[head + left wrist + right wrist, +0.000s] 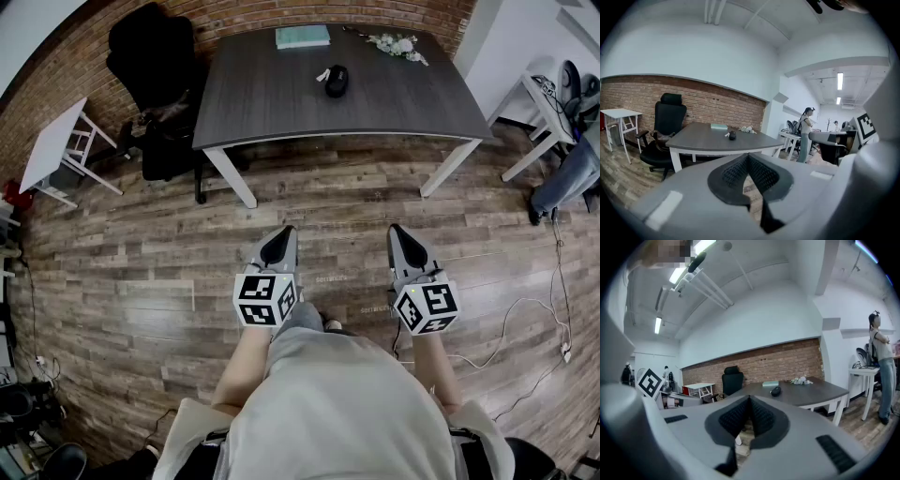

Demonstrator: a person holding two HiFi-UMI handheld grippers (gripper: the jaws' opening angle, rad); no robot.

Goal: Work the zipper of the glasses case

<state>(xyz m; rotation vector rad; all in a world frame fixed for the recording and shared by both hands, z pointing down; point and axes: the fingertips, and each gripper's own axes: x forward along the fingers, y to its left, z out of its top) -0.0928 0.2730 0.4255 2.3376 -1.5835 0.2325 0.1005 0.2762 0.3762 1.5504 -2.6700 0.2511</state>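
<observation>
Your left gripper (280,236) and right gripper (397,231) have fingers shut, empty; approach the table (272,108) and open them at the glasses case (336,80).

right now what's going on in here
A person stands short of the dark table, a pair of tongs in each hand. The left tongs and right tongs are both shut and empty. The glasses case lies on the table, untouched; nothing is working its zipper yet.
</observation>
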